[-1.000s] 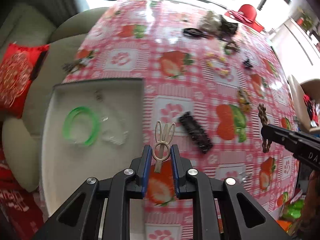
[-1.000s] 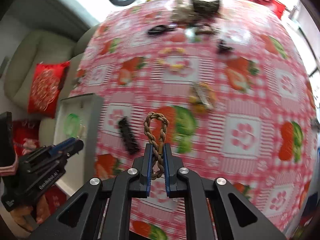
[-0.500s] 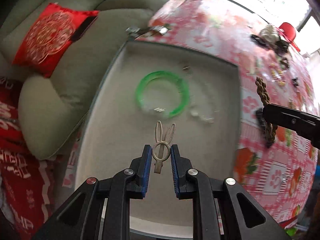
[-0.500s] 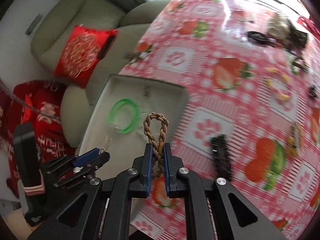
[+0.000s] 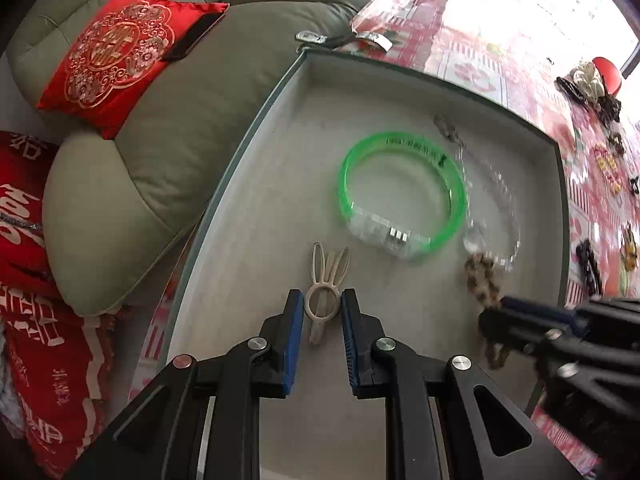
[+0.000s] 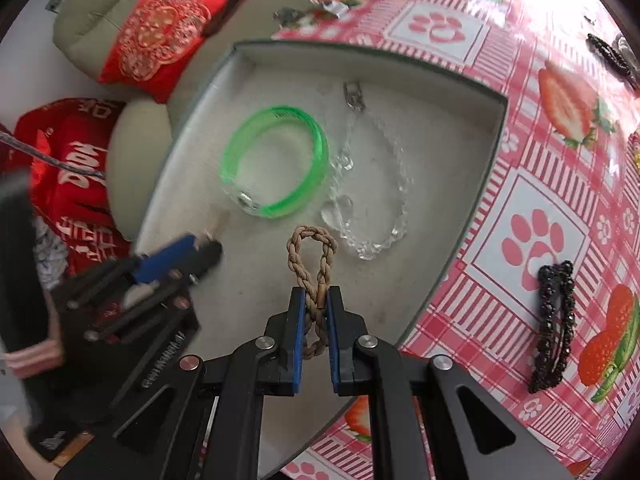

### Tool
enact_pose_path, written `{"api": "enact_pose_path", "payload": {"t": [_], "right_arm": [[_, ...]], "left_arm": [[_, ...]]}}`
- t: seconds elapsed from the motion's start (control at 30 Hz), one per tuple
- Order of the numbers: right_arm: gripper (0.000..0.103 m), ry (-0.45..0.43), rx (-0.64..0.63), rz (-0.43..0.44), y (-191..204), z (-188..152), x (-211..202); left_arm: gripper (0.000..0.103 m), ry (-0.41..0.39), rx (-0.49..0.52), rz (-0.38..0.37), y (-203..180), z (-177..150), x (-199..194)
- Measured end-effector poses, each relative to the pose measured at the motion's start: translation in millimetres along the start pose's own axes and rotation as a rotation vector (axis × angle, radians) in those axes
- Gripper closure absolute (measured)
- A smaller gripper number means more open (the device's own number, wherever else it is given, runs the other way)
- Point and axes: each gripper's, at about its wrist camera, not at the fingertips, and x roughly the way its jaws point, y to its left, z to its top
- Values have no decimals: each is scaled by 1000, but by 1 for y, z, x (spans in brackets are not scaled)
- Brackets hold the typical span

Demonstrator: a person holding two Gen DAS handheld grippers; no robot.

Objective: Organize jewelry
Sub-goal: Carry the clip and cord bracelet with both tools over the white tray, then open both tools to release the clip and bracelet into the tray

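Observation:
My left gripper [image 5: 321,312] is shut on a beige rabbit-ear hair clip [image 5: 326,280] and holds it over the grey tray [image 5: 256,128]. My right gripper [image 6: 313,306] is shut on a braided brown cord bracelet [image 6: 312,256] over the same tray [image 6: 492,152]; the bracelet also shows in the left wrist view [image 5: 482,280]. In the tray lie a green bangle [image 5: 400,192], also in the right wrist view [image 6: 276,160], and a clear bead chain [image 6: 372,184]. The left gripper appears blurred at the left of the right wrist view [image 6: 180,252].
The tray sits at the edge of a table with a red strawberry-print cloth [image 6: 560,160]. A black beaded hair clip [image 6: 554,324] lies right of the tray. More hair accessories [image 5: 592,88] lie far back. A sofa with a red cushion [image 5: 120,56] is to the left.
Both grippers have moved left from the tablecloth to over the tray and come lower and closer to its floor. Each keeps hold of its item.

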Motion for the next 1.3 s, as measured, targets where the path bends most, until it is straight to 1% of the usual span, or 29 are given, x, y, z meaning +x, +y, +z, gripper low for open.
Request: {"api": "enact_pose_path", "payload": {"t": [0.07, 0.1, 0.2, 0.33, 0.53, 0.67, 0.8, 0.83, 0.9, 1.0, 1.07, 1.1, 1.13, 1.17, 1.2, 1.23, 1.3], "right_arm": [[92, 2, 5, -17, -3, 3, 5], [92, -8, 9, -19, -5, 5, 4], [92, -31, 6, -61, -7, 13, 1], [92, -61, 37, -83, -18, 28, -4], [91, -80, 47, -82, -22, 33, -5], [89, -62, 53, -75, -23, 31, -6], [72, -75, 61, -59, -24, 30, -10], [68, -81, 63, -51, -25, 30, -13], [64, -98, 69, -38, -25, 29, -20], [63, -121, 84, 0, -27, 31, -30], [60, -144, 96, 14, -29, 31, -41], [57, -161, 101, 20, -29, 30, -47], [54, -174, 104, 22, -29, 29, -52], [54, -188, 107, 23, -29, 28, -58], [53, -199, 111, 24, -28, 28, -62], [50, -207, 117, 24, -29, 25, -67], [45, -225, 128, 14, -32, 20, -75]], "left_arm": [[77, -6, -4, -6, 0, 7, 1], [77, -12, -4, -7, 1, 10, 1], [77, -28, 1, -7, -4, 22, 2], [77, -54, 8, -3, -7, 34, 5], [77, -62, 34, 19, -11, 36, 3], [77, -52, 35, 31, -12, 36, 2], [77, -33, 32, 37, -12, 35, 1], [77, -31, 33, 41, -12, 34, 0], [77, -30, 34, 46, -10, 33, -1], [77, -31, 33, 49, -10, 32, -4], [76, -33, 38, 52, -10, 31, -7], [69, -34, 41, 54, -11, 30, -9], [54, -34, 43, 56, -12, 30, -9], [15, -41, 38, 60, -12, 30, -12], [2, -58, 30, 65, -12, 28, -16], [2, -77, 28, 63, -12, 28, -20], [2, -69, 43, 58, -15, 28, -23]]}}
